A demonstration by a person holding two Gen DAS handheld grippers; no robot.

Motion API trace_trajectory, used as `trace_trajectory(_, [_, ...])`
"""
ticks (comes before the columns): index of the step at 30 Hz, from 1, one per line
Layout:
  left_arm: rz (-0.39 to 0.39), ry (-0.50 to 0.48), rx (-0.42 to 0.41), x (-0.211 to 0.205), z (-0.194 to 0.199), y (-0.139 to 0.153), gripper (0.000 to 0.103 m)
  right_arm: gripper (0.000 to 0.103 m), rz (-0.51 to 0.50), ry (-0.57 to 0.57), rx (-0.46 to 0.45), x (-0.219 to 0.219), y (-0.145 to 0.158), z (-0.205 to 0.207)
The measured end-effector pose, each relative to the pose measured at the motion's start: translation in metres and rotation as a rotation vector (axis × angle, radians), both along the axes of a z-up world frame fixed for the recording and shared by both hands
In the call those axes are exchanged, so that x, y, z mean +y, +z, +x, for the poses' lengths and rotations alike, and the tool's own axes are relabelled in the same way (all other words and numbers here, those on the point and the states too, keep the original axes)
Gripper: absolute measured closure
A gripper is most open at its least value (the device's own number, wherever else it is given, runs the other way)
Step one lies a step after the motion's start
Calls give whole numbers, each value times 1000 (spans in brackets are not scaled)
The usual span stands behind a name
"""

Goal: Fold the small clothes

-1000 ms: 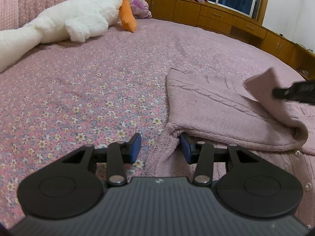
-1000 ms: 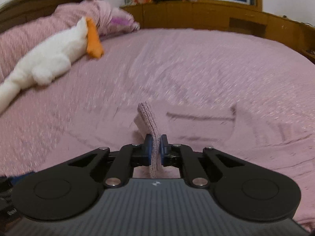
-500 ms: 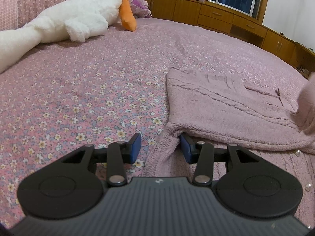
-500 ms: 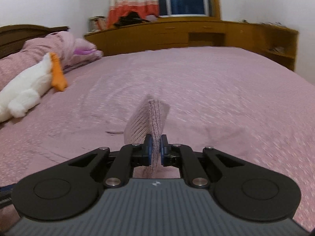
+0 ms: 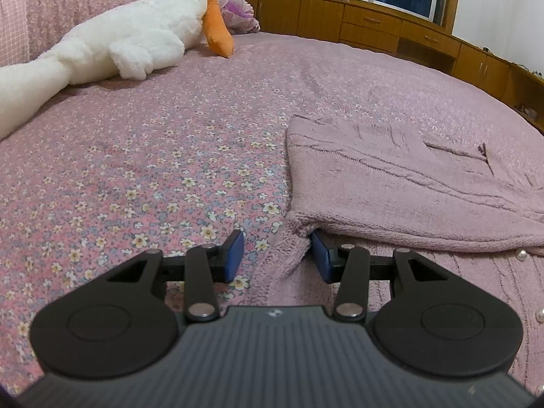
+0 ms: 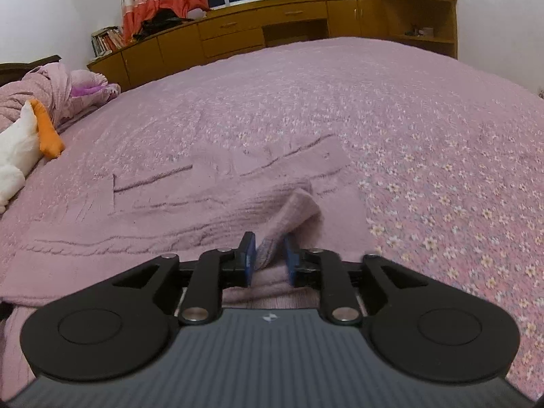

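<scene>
Pink floral bedspread (image 5: pixel 153 156) covers a wide bed, with wooden cabinets (image 6: pixel 238 34) behind it. On the bedspread lies a mauve knitted cardigan (image 5: pixel 391 183), partly folded, well apart from the white plush goose (image 5: pixel 129 44) near the pillows. At the cardigan's near left corner, the left gripper (image 5: pixel 277 255) stands released, its pads straddling the knit edge. At the cardigan's right edge, the right gripper (image 6: pixel 268 256) is opening, a fold of knit between its pads.

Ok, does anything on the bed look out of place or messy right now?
One thing: a flap of the pink cardigan sticks up rumpled between the opening jaws of the right gripper, not lying flat like the rest. The plush goose just lies by the pillows.
</scene>
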State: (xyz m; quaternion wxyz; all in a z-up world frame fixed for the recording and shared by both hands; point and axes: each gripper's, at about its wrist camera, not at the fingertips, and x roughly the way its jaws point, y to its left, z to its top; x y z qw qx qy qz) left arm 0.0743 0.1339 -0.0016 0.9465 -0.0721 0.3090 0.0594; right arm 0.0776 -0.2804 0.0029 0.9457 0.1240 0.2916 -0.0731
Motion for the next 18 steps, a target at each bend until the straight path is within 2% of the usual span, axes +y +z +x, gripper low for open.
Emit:
trace_trajectory(5, [2,-3,4,-1,1,1,57,67,27,-21,-30,2,10,-15])
trace_trajectory(7, [4,-5,6,-1,1,1,57,62,24,-13,-59,3,14,-18])
trace_trajectory(13, [15,-11,8,-1,2,1,57,57,7,62,-98,11,19,0])
trace_trajectory(15, [16,-13,10,-1,2,1,57,57,-1,77,-75,12,15,14])
trace_trajectory(18, [19,-17,9,-1,3,0,56,57,-16,55,13,10,-3,32])
